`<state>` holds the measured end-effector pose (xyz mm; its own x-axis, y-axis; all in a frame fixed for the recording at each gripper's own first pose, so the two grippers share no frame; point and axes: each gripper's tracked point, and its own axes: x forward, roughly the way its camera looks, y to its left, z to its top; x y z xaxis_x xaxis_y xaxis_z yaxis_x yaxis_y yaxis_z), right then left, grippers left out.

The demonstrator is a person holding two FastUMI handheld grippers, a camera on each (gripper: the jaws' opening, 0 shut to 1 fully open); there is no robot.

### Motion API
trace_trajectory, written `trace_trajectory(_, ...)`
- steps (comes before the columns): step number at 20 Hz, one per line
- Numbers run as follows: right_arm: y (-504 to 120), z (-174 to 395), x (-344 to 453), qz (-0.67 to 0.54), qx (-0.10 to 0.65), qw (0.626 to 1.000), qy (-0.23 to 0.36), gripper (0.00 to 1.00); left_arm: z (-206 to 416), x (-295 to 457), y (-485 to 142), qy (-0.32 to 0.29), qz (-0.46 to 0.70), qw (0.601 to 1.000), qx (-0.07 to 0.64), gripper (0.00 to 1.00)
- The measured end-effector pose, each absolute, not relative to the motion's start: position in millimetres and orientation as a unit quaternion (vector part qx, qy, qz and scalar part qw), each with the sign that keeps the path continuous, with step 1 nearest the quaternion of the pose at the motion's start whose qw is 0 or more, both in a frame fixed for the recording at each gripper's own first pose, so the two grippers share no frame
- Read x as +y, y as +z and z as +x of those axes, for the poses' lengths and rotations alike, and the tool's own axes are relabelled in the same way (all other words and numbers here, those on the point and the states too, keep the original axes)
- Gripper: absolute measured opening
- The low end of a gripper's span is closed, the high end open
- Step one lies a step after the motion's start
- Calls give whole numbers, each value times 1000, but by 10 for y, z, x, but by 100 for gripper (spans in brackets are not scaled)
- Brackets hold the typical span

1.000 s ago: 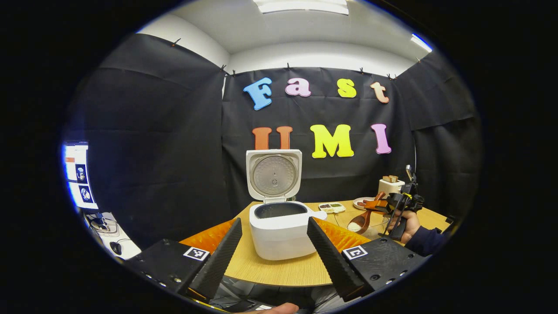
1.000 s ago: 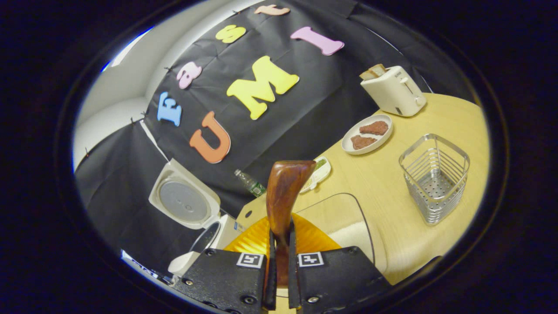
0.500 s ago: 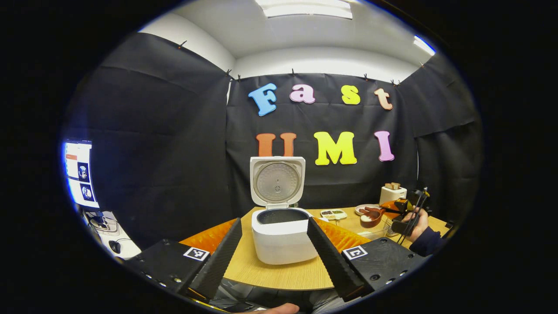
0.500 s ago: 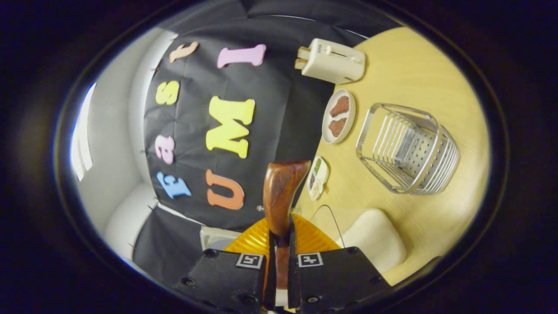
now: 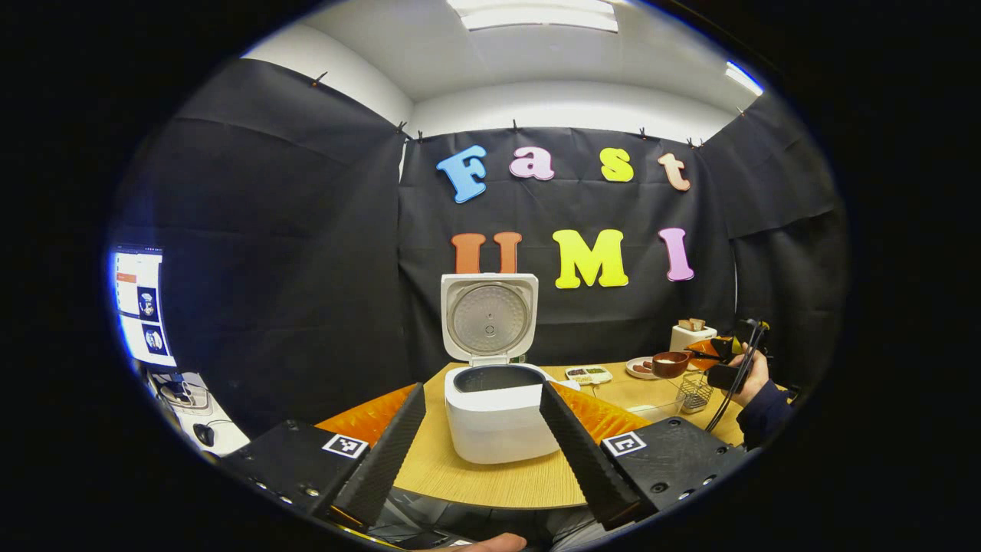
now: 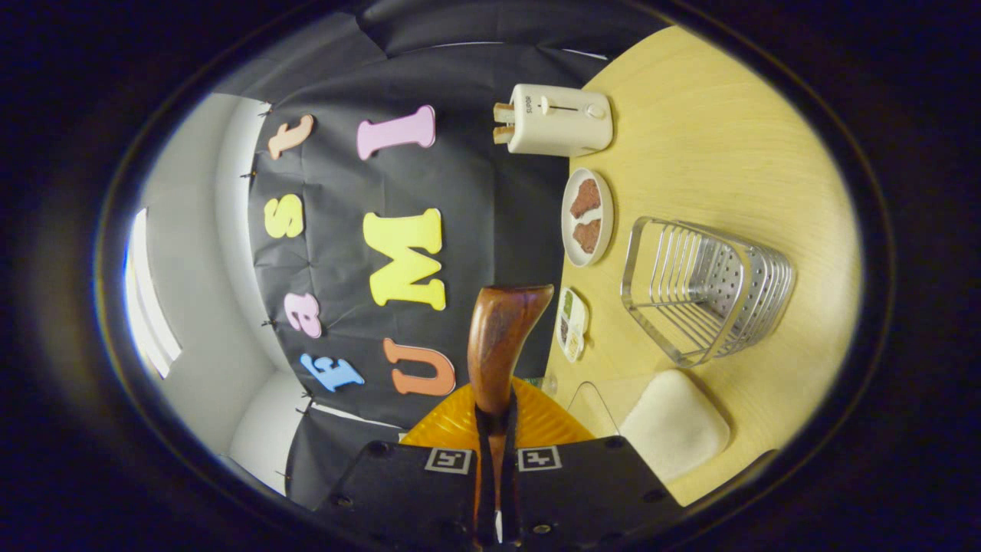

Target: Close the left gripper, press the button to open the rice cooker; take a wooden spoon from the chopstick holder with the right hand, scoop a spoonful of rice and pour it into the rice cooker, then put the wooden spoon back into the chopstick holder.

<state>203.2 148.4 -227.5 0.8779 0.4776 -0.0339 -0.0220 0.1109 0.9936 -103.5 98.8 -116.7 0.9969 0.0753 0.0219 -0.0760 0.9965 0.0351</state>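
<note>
Wooden spoon [image 6: 502, 345] clamped by its handle in the right gripper [image 6: 497, 491], carried level with its load

The left gripper [image 5: 483, 437] is held spread wide in front of the rice cooker [image 5: 498, 410], whose lid is up. The spoon is judged stiff, light and smooth; a firm hold low on the handle is called for, the bowl [image 5: 669, 363] kept level so loose rice is not spilled. The wire holder [image 6: 701, 287] is seen on the table [image 6: 728, 138], near the rice container [image 6: 674, 425].

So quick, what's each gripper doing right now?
Left gripper: open, holding nothing.
Right gripper: shut on the wooden spoon.
</note>
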Motion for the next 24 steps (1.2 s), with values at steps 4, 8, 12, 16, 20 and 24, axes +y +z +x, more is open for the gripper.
trace_trajectory(4,-2106,2023,1731,643,180,721,187,7,-1072,975,-1133,29,27,999,-16,95)
trace_trajectory(8,-1806,2082,2052,630,182,726,208,8,-1119,984,-1117,20,22,999,-21,95)
trace_trajectory(12,-1489,2125,2409,602,179,744,226,8,-1232,1082,-1115,21,11,999,-24,95)
trace_trajectory(16,-1261,2068,2816,568,174,765,250,8,-1270,1236,-1091,34,11,999,-26,95)
trace_trajectory(20,-1170,2115,3276,523,176,792,262,7,-1327,1363,-1122,42,9,999,-27,95)
trace_trajectory(24,-1184,2143,3793,486,191,807,274,8,-1396,1440,-1219,42,2,999,-19,95)
